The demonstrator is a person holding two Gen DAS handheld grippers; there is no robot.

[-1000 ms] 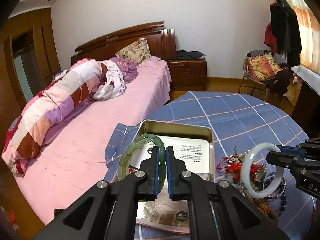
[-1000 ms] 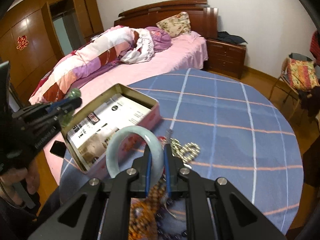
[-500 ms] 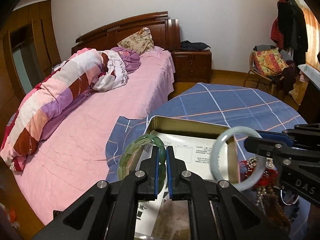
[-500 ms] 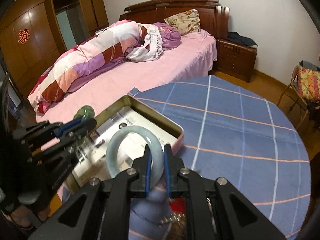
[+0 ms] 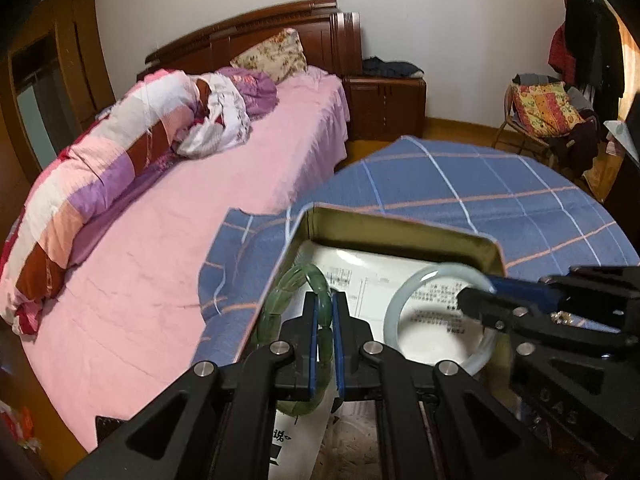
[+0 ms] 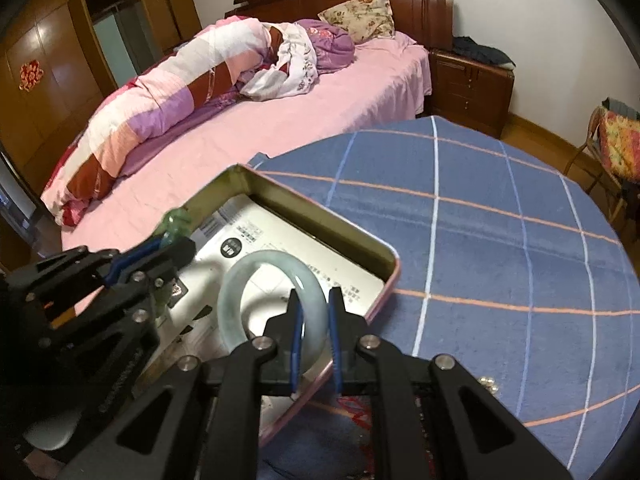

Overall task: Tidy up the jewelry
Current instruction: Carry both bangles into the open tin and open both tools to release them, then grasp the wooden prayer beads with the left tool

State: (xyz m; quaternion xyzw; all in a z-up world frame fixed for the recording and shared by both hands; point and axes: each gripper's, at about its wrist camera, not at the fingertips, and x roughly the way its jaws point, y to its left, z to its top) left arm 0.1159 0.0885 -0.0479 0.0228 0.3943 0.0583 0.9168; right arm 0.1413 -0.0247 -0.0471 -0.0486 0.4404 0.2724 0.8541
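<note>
My left gripper point(image 5: 324, 310) is shut on a dark green carved bangle point(image 5: 286, 292), held over the left edge of an open metal tin point(image 5: 400, 226) lined with printed paper. My right gripper point(image 6: 315, 308) is shut on a pale green jade bangle point(image 6: 240, 284), held inside the tin point(image 6: 320, 208) just above its paper lining. In the left wrist view the pale bangle point(image 5: 400, 300) and the right gripper point(image 5: 476, 300) sit over the tin's right half. In the right wrist view the left gripper point(image 6: 176, 246) and the dark bangle point(image 6: 176, 222) are at the tin's left.
The tin stands on a round table with a blue checked cloth point(image 6: 500, 220). Red cord and metal jewelry point(image 6: 486, 382) lie on the cloth by the right gripper. A pink bed point(image 5: 160, 240) is close behind the table; a chair point(image 5: 540, 112) stands far right.
Both grippers moved forward and down over the tin. The right gripper carried the pale bangle from the jewelry pile into the tin; the left kept the dark bangle at the tin's left edge.
</note>
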